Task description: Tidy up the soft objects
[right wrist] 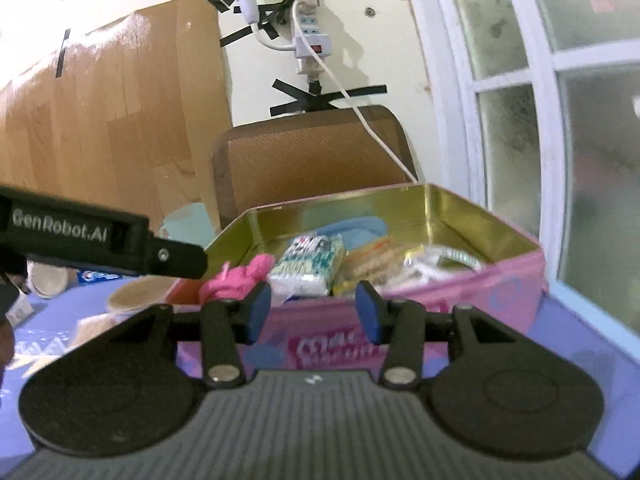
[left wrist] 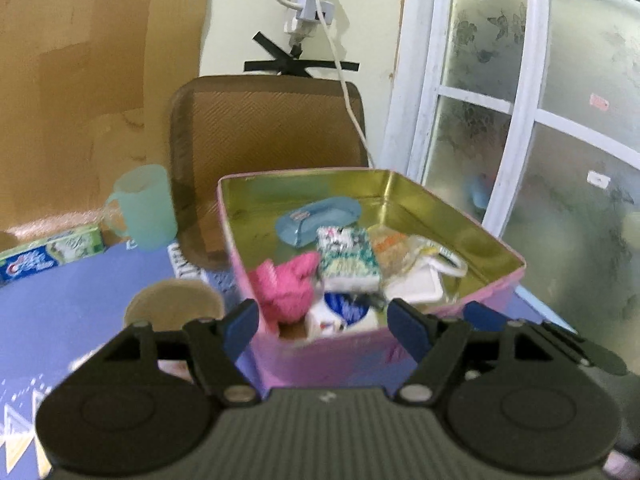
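Note:
A pink tin box (left wrist: 360, 356) with a gold inside stands on the blue table. In it lie a pink soft cloth (left wrist: 286, 290), a green-patterned tissue pack (left wrist: 348, 258), a blue oval case (left wrist: 318, 220), a white and blue pack (left wrist: 344, 312) and clear plastic packets (left wrist: 420, 264). My left gripper (left wrist: 322, 326) is open and empty, just before the tin's near wall. In the right wrist view the tin (right wrist: 460, 300), pink cloth (right wrist: 236, 280) and tissue pack (right wrist: 308, 264) show again. My right gripper (right wrist: 314, 312) is open and empty, in front of the tin.
A mint green mug (left wrist: 146, 208), a toothpaste box (left wrist: 48, 254) and a round tan lid (left wrist: 174, 304) lie left of the tin. A brown tray (left wrist: 268, 136) leans on the wall behind. A frosted window (left wrist: 540, 120) is at right. The left gripper's body (right wrist: 100, 240) crosses the right view.

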Demonstrator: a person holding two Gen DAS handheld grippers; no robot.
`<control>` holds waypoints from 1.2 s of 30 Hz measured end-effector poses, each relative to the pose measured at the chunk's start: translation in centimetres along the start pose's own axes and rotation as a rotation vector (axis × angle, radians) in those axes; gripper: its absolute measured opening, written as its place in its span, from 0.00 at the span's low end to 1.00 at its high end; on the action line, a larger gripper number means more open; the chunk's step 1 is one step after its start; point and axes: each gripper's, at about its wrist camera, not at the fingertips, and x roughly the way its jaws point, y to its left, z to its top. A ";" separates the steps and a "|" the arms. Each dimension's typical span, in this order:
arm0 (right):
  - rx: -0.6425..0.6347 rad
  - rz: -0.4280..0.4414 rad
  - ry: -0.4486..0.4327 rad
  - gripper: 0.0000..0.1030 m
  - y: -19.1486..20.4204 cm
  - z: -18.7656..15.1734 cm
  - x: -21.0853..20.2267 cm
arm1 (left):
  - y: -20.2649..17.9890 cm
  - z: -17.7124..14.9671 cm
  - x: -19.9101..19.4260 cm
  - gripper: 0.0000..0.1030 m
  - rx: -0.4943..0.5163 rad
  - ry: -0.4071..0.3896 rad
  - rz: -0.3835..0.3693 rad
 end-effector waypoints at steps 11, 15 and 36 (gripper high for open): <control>0.118 0.069 0.078 0.50 0.7 -0.4 -1.7 | 1.7 -3.9 -2.7 0.91 -0.003 0.013 0.061; 0.162 0.101 0.091 0.55 1.1 -0.4 -2.0 | 2.3 -5.2 -3.7 0.97 0.022 0.009 0.114; 0.042 0.132 0.159 0.56 7.6 -1.8 -1.5 | 8.7 -9.0 -4.9 1.00 0.011 0.022 0.222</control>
